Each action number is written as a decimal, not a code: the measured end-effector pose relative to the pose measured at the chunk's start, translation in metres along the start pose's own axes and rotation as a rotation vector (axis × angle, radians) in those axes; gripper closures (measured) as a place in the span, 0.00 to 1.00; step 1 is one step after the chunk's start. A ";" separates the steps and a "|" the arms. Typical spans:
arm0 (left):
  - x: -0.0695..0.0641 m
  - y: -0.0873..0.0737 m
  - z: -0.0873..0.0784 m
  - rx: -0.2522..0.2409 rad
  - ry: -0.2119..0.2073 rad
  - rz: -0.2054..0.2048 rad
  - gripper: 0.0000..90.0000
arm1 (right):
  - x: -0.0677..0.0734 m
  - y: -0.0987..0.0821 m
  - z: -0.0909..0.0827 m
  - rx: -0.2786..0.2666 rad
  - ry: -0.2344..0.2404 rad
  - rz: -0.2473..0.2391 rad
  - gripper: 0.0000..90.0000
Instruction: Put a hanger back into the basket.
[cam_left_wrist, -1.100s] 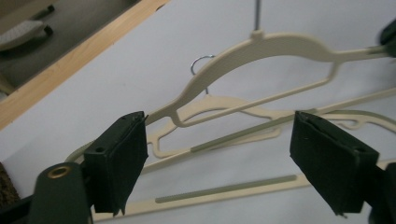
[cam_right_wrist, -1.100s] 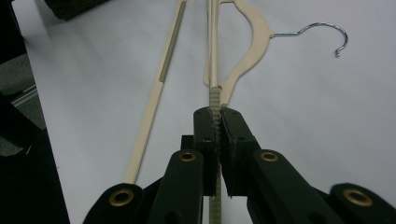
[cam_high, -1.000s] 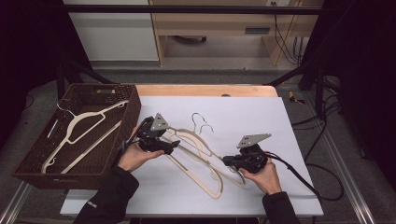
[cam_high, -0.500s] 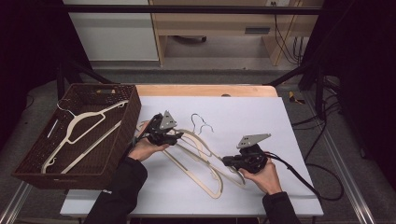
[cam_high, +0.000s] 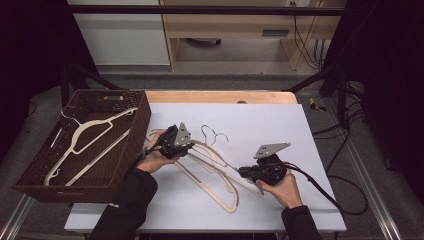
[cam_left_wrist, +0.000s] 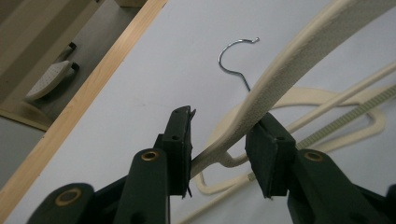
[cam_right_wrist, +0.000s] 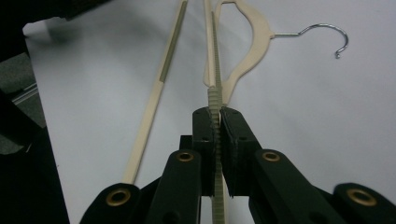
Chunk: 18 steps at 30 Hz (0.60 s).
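On white surface (cam_high: 300, 130), left hand-held gripper (cam_left_wrist: 219, 140) jaws apart w/ cream hanger (cam_left_wrist: 299, 65) between, right hand-held gripper (cam_right_wrist: 215, 116) clamped on ribbed hanger bar (cam_right_wrist: 214, 93), basket (cam_high: 130, 145) at left.

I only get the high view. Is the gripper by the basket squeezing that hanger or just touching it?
Observer: Its jaws stand open; the left gripper has the cream hanger's arm passing between them, unpinched.
Operator: And the other one?
Observer: The right gripper is shut on a ridged hanger bar.
Operator: Any hooks nearby?
Observer: A metal hook lies flat on the white table, past those jaws.
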<state>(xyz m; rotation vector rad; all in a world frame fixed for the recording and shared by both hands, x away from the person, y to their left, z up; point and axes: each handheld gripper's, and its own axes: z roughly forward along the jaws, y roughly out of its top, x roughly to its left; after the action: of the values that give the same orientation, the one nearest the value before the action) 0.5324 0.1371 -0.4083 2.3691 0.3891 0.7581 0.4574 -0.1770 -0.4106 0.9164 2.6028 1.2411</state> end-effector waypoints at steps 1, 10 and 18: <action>0.000 0.000 -0.001 0.001 -0.002 0.005 0.70 | -0.001 0.000 -0.001 -0.002 -0.011 -0.003 0.93; -0.006 0.004 -0.013 0.007 -0.011 0.053 0.79 | -0.006 0.000 -0.013 -0.090 -0.113 0.017 0.80; -0.019 0.015 -0.024 0.011 -0.043 0.114 0.86 | -0.010 -0.002 -0.025 -0.212 -0.207 0.016 0.63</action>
<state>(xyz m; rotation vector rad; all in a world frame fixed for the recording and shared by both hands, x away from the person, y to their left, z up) 0.5042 0.1284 -0.3908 2.4301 0.2429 0.7574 0.4562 -0.2007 -0.3971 0.9692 2.2610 1.3184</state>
